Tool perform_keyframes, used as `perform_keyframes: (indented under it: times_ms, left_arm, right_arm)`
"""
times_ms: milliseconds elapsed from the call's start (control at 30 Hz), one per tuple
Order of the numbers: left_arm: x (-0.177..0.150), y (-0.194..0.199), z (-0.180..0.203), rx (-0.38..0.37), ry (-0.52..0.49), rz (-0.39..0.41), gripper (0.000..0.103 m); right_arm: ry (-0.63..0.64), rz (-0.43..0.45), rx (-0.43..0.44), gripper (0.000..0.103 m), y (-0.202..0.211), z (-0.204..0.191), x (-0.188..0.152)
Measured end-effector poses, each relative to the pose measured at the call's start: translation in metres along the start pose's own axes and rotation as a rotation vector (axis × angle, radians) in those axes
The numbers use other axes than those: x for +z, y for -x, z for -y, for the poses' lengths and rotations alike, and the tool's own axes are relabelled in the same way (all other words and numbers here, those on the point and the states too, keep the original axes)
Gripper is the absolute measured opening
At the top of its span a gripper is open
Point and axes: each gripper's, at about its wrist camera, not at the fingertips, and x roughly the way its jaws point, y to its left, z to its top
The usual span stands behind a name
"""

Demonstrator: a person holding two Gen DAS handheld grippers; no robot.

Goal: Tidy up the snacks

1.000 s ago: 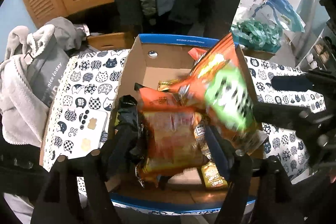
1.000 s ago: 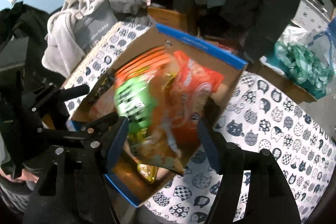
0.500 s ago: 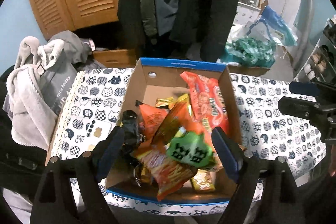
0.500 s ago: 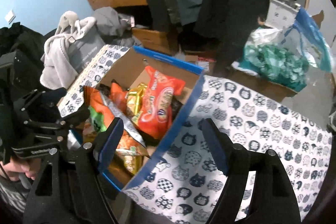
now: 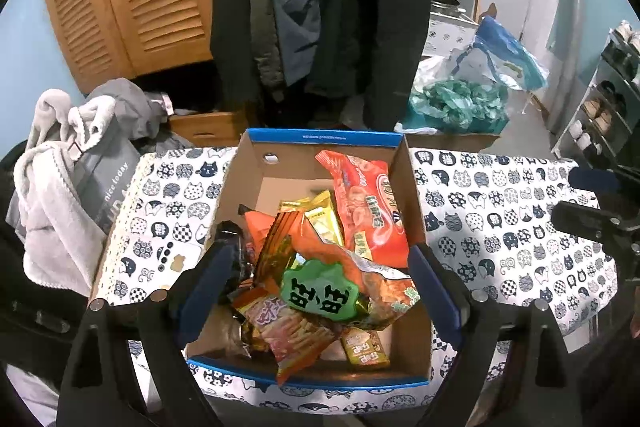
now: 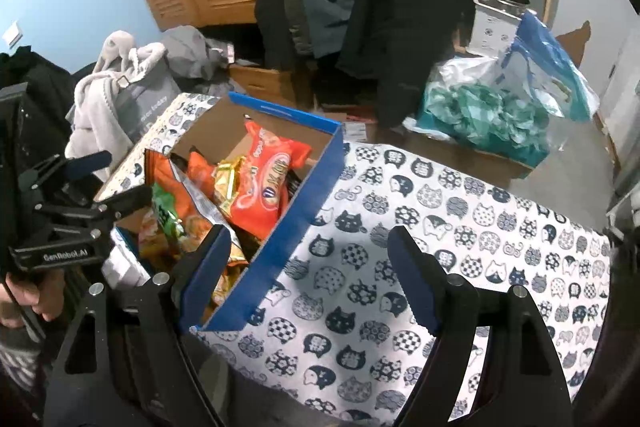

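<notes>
The snack packets [image 5: 320,267] all lie heaped inside the blue-rimmed cardboard box [image 5: 324,138] on the cat-patterned tablecloth [image 6: 460,227], none visible beside the box, so the gathering seems finished, while the left gripper [image 5: 320,275] and right gripper [image 6: 308,267] gape wide, holding nothing.

"nice today" on grey bag [image 5: 105,183], "GenRobot.AI" on left gripper [image 6: 64,255]

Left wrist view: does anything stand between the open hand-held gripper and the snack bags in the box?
Nothing visible. The left hand-held gripper is open above the topless cardboard box, with the green-labelled bag lying uppermost, directly ahead of it.
</notes>
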Motion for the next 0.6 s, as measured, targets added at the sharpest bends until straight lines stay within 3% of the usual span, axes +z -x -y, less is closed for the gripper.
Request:
perform_keyframes:
  times_ms: [600]
  left_arm:
    - [0.003, 0.006, 0.021, 0.002, -0.064, 0.029, 0.091]
  right_arm:
    - [-0.030, 0.002, -0.013, 0.080, 0.002, 0.015, -0.009]
